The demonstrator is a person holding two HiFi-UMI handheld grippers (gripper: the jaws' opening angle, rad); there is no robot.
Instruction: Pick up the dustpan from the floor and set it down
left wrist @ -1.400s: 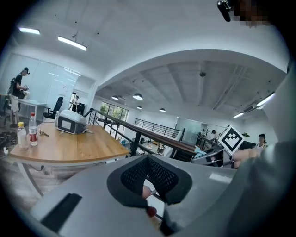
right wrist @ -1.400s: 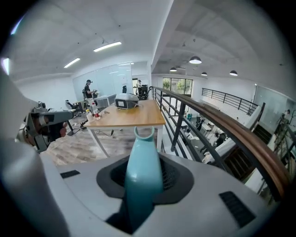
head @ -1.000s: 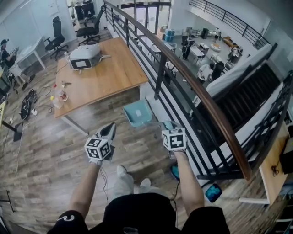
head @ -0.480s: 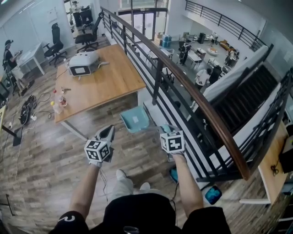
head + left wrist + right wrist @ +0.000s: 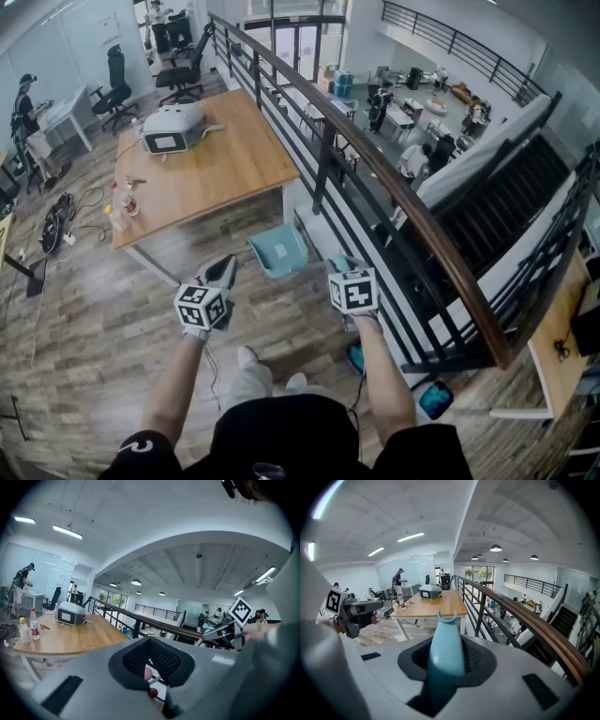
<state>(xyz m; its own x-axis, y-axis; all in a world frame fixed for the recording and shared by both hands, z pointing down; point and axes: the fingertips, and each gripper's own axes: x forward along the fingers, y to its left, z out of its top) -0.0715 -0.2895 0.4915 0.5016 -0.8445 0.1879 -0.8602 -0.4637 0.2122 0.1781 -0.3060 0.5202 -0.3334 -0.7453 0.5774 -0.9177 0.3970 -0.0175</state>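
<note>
The right gripper [image 5: 339, 266] is clamped on the handle [image 5: 446, 645] of the teal dustpan [image 5: 279, 251], which hangs clear of the floor [image 5: 103, 319]. Its pan sits in front of the table's [image 5: 206, 169] near corner, beside the railing [image 5: 394, 187]. The left gripper [image 5: 223, 271] is level beside it, jaws together and empty.

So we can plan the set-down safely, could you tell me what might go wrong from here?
The right gripper grips the dustpan only by its slim handle, so it may swing or slip out. The dustpan hangs near the railing, with the lower floor beyond; a careless swing could knock a post or send it over.
</note>
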